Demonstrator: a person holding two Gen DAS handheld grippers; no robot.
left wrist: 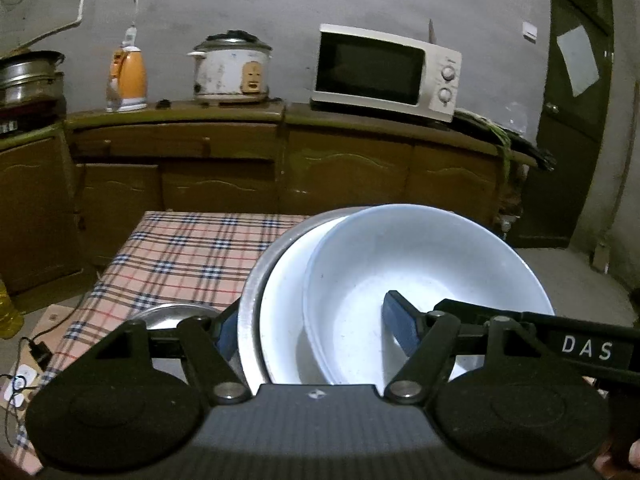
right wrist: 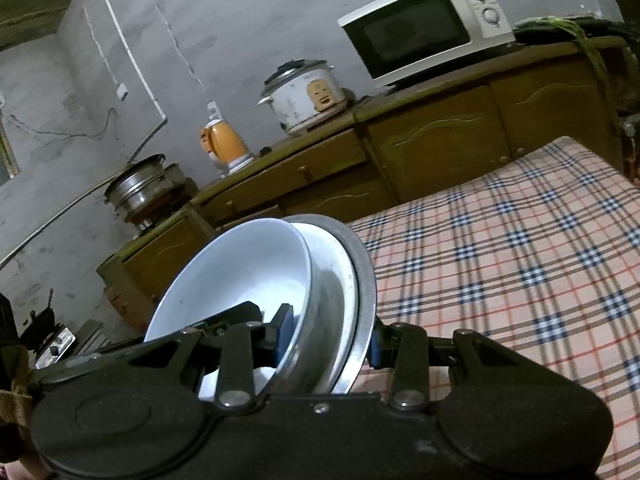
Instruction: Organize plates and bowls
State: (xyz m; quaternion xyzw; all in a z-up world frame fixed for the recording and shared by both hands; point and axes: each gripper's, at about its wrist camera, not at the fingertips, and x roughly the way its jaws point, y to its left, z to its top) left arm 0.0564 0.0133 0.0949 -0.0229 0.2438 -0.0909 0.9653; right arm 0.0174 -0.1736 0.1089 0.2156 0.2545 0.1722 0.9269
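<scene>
A stack of nested dishes is held up above the checked table: a white bowl (left wrist: 432,276) inside a white dish (left wrist: 284,304) inside a steel basin (left wrist: 256,280). My left gripper (left wrist: 316,328) is shut on the stack's near rim, one finger inside the white bowl, the other outside the steel basin. In the right wrist view the same white bowl (right wrist: 240,268) and steel basin (right wrist: 360,280) stand tilted, and my right gripper (right wrist: 330,332) is shut on the opposite rim. The other gripper's arm (left wrist: 540,328) reaches into the bowl. A second steel dish (left wrist: 176,316) lies on the table behind my left finger.
The table with a checked cloth (right wrist: 520,260) lies under the stack. Behind it a wooden cabinet (left wrist: 280,148) carries a microwave (left wrist: 384,72), a rice cooker (left wrist: 230,68) and an orange kettle (left wrist: 128,76). Steel pots (right wrist: 140,188) stand at the left.
</scene>
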